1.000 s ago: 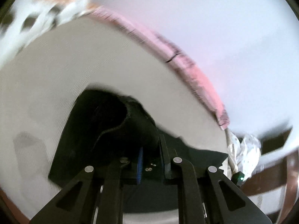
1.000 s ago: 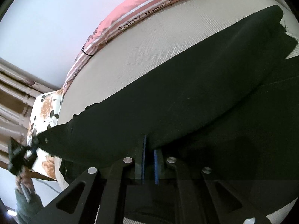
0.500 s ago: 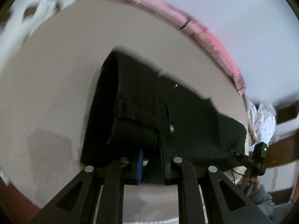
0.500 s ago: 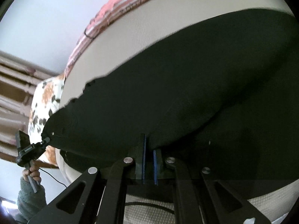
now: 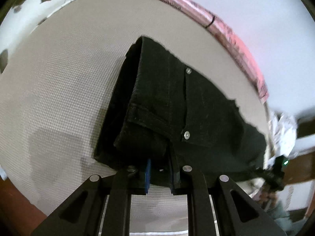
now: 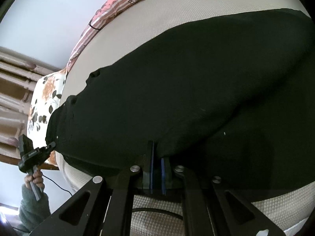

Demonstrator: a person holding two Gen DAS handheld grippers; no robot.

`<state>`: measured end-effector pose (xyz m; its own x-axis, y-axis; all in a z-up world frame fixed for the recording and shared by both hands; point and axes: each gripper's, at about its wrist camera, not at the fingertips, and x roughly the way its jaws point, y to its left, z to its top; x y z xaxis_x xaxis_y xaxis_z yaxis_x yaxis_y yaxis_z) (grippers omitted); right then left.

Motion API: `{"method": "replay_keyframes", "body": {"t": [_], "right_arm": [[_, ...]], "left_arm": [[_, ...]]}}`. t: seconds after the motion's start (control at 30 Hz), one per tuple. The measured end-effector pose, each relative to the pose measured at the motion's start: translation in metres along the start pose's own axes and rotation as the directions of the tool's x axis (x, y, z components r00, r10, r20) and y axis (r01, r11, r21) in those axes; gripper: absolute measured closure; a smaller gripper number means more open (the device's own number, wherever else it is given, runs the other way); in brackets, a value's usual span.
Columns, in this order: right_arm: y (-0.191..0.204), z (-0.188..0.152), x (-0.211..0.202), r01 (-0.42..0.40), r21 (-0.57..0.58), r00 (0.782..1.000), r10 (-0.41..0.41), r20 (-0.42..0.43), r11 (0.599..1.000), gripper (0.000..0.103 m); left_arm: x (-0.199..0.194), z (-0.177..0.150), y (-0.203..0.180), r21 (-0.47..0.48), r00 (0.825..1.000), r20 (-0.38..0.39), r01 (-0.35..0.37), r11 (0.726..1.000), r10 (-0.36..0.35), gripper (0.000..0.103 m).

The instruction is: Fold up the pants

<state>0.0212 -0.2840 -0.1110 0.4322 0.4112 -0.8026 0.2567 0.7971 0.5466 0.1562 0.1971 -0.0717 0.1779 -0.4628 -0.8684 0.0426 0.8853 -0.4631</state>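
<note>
Beige, waffle-textured bedding (image 5: 65, 90) carries the black pants (image 5: 177, 106), which we hold doubled along its near edge; our left gripper (image 5: 160, 175) pinches the waistband end, our right gripper (image 6: 157, 174) is clamped on the leg fabric. Beyond lie a pink striped blanket (image 6: 110, 9), a floral pillow (image 6: 47, 96) and a pale wall (image 5: 265, 19).

Black pants (image 5: 177, 106) with silver rivets; beige woven mattress (image 5: 65, 82); pink striped blanket (image 6: 110, 9), dark lettering; white pillow (image 6: 47, 96), orange-and-grey leaf print, maybe floral; blue gripper pads (image 6: 151, 169).
</note>
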Motion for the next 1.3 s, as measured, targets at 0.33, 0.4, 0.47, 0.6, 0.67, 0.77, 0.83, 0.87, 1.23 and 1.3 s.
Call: {"method": "replay_keyframes", "body": {"t": [0.33,0.4,0.47,0.6,0.67,0.77,0.83,0.87,1.23,1.3], "right_arm": [[0.001,-0.007,0.006,0.0,0.006,1.0,0.0,-0.018,1.0,0.098],[-0.001,-0.007,0.006,-0.009,0.011,1.0,0.009,-0.019,1.0,0.098],[-0.005,-0.007,0.006,-0.032,0.041,0.999,0.033,-0.017,0.999,0.098],[-0.009,-0.007,0.004,-0.064,0.069,0.998,0.066,-0.025,0.996,0.091],[-0.011,-0.007,-0.003,-0.063,0.061,0.998,0.064,-0.021,0.996,0.082],[-0.023,-0.01,-0.02,-0.059,0.072,0.998,0.059,0.008,0.996,0.075],[-0.037,-0.011,-0.035,-0.064,0.094,0.997,0.06,0.041,0.993,0.075],[-0.047,-0.011,-0.046,-0.069,0.112,0.996,0.062,0.069,0.991,0.075],[-0.16,0.043,-0.122,0.015,0.334,0.954,-0.114,0.277,0.942,0.073],[-0.172,0.051,-0.122,0.021,0.364,0.954,-0.127,0.27,0.931,0.069]], "left_arm": [[0.01,-0.004,-0.013,0.126,0.994,0.022,-0.109,0.986,0.107,0.086],[0.008,-0.005,-0.018,0.145,0.992,0.037,-0.126,0.981,0.122,0.086],[0.007,-0.006,-0.019,0.142,0.991,0.041,-0.136,0.981,0.131,0.085],[-0.005,-0.015,-0.025,0.174,0.986,0.059,-0.162,0.971,0.154,0.056],[-0.013,-0.021,-0.027,0.197,0.983,0.072,-0.181,0.964,0.17,0.043],[-0.025,-0.033,-0.029,0.196,0.98,0.086,-0.192,0.962,0.179,0.042],[-0.036,-0.04,-0.036,0.197,0.969,0.13,-0.232,0.953,0.209,0.042],[-0.043,-0.045,-0.043,0.21,0.961,0.167,-0.255,0.944,0.222,0.042],[-0.001,-0.063,-0.187,0.589,0.98,0.193,-0.159,0.792,0.054,0.042],[0.017,-0.065,-0.212,0.644,0.989,0.145,-0.113,0.756,0.024,0.042]]}}
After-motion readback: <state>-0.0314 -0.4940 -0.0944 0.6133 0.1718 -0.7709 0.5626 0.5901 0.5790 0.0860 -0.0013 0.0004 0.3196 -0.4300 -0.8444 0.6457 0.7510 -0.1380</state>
